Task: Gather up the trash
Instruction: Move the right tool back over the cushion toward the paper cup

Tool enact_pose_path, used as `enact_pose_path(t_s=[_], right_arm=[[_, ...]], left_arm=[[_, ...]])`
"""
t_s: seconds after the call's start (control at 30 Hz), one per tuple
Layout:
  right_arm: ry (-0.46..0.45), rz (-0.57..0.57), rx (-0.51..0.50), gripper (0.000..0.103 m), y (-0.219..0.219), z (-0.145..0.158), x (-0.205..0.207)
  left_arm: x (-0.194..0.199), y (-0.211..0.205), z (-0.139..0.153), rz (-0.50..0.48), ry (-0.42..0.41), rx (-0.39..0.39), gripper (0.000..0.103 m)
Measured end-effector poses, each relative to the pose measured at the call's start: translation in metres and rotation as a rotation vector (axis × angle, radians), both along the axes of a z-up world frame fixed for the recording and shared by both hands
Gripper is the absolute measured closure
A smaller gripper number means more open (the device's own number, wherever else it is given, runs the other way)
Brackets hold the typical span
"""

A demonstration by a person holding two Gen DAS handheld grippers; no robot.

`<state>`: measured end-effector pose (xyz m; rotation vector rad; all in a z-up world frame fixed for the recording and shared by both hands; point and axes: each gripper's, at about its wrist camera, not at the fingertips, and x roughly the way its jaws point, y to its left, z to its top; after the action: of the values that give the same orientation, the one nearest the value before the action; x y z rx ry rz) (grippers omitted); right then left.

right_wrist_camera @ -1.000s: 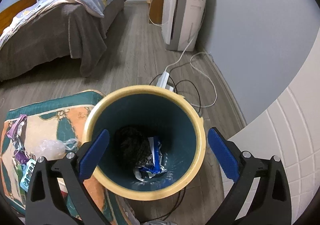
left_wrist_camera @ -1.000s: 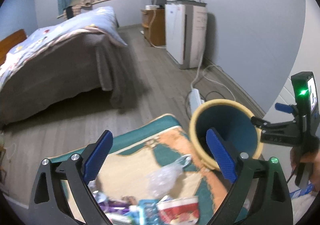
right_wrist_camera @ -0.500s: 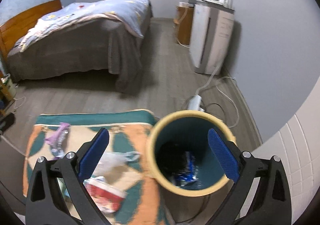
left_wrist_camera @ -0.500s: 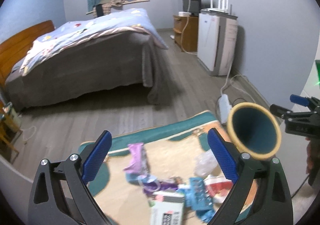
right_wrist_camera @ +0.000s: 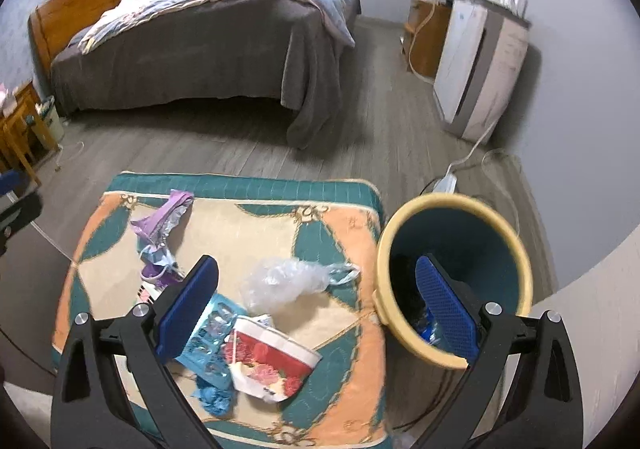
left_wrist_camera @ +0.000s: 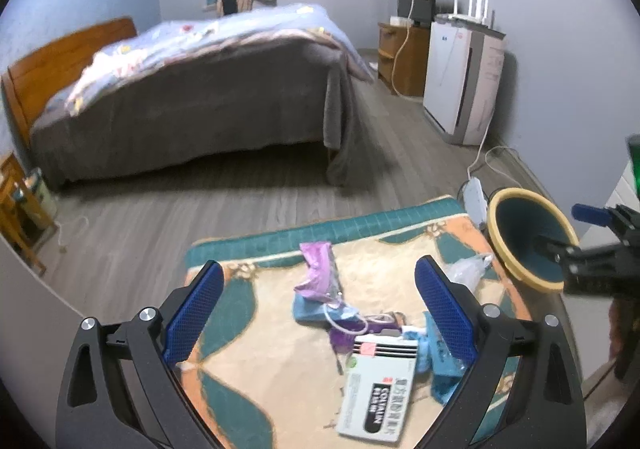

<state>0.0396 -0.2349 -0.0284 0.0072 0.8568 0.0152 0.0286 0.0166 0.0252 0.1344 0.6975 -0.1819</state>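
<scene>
A patterned mat (left_wrist_camera: 272, 381) (right_wrist_camera: 256, 225) carries trash: a purple wrapper (left_wrist_camera: 318, 273) (right_wrist_camera: 164, 221), a clear plastic bag (right_wrist_camera: 286, 281) (left_wrist_camera: 466, 271), a red-and-white cup (right_wrist_camera: 268, 363), a blue blister pack (right_wrist_camera: 208, 333) (left_wrist_camera: 438, 357) and a white box (left_wrist_camera: 378, 393). A yellow-rimmed teal bin (right_wrist_camera: 456, 273) (left_wrist_camera: 528, 237) stands right of the mat with trash inside. My left gripper (left_wrist_camera: 318, 313) is open and empty above the mat. My right gripper (right_wrist_camera: 316, 309) is open and empty, between the bag and the bin.
A bed (left_wrist_camera: 192, 97) with a brown cover fills the far left. A white appliance (left_wrist_camera: 464, 77) and wooden cabinet (left_wrist_camera: 404, 57) line the right wall. A power strip (left_wrist_camera: 476, 197) and cables lie on the floor behind the bin.
Both grippers have swung left, away from the bin and over the mat. The bin now sits at the right of both views. Both stay open.
</scene>
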Motion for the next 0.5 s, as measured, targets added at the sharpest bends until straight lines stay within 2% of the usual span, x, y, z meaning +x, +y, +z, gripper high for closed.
enact_pose_path(t_s=[0.07,0.13,0.2,0.4,0.5], right_arm=[[0.014,-0.027,0.02,0.006,-0.003,-0.003,-0.001],[0.037,-0.051,0.048,0.006,-0.006,-0.008,0.0],[0.059,-0.081,0.052,0.006,-0.009,-0.013,0.001],[0.109,-0.108,0.012,0.006,0.001,-0.027,0.007],[0.131,-0.095,-0.018,0.006,0.014,-0.033,0.012]], left_arm=[[-0.007,0.006,-0.005,0.012,-0.015,0.001,0.007],[-0.003,0.01,-0.01,0.024,0.024,-0.015,0.007],[-0.002,0.015,-0.011,0.012,0.023,-0.043,0.007],[0.008,0.012,-0.033,-0.065,0.055,0.031,0.007],[0.011,0.012,-0.051,-0.099,0.115,0.014,0.007]])
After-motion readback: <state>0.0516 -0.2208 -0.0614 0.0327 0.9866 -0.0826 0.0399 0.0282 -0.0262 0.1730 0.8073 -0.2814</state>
